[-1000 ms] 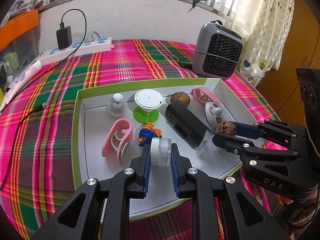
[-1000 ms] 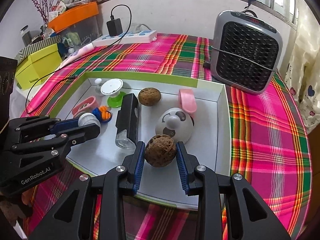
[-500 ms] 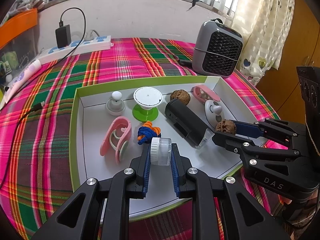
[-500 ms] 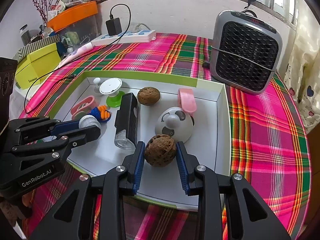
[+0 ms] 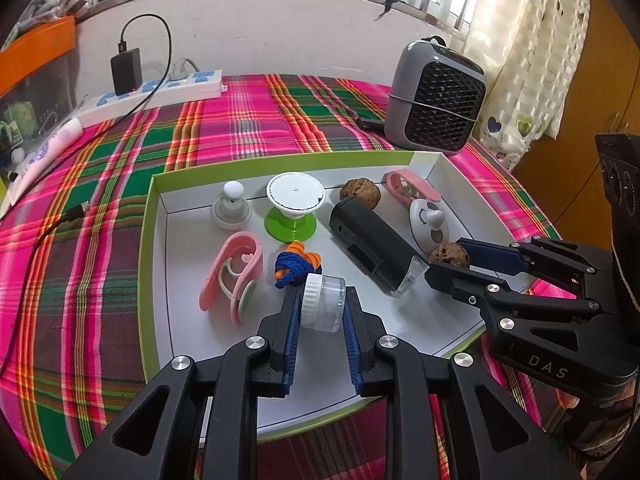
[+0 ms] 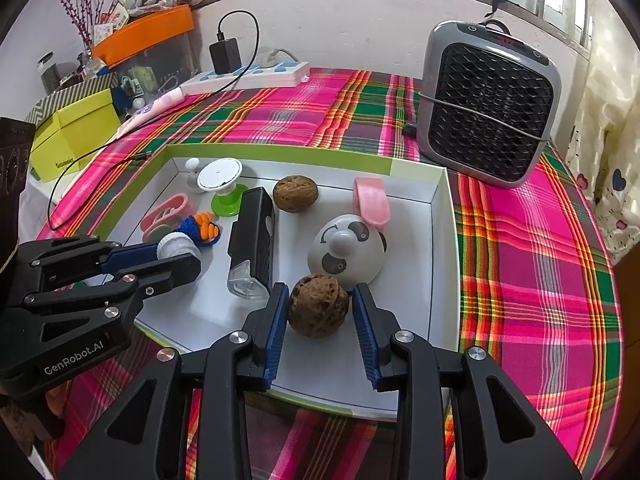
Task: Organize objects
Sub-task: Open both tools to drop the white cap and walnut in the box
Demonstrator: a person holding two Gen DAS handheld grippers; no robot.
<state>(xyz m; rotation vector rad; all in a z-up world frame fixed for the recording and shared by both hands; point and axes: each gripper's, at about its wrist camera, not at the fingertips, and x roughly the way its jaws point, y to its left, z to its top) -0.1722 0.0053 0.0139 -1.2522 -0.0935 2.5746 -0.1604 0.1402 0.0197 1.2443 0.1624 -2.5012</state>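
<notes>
A white tray with a green rim lies on the plaid cloth. My left gripper straddles a small clear jar with a white cap resting tilted on the tray floor. Its jaws are opening and the pads stand just off the jar. My right gripper straddles a brown walnut on the tray floor. Its jaws are opening too, with a gap at each pad. A second walnut sits at the tray's back.
Also in the tray are a black device, a panda-faced dome, two pink clips, a green-footed white stand, a blue and orange knit piece and a white knob. A grey heater and a power strip stand behind.
Both pairs of jaws have widened a little. The jar has tipped and settled between the left pads, and the walnut now sits free between the right pads. Neither hand has moved.
</notes>
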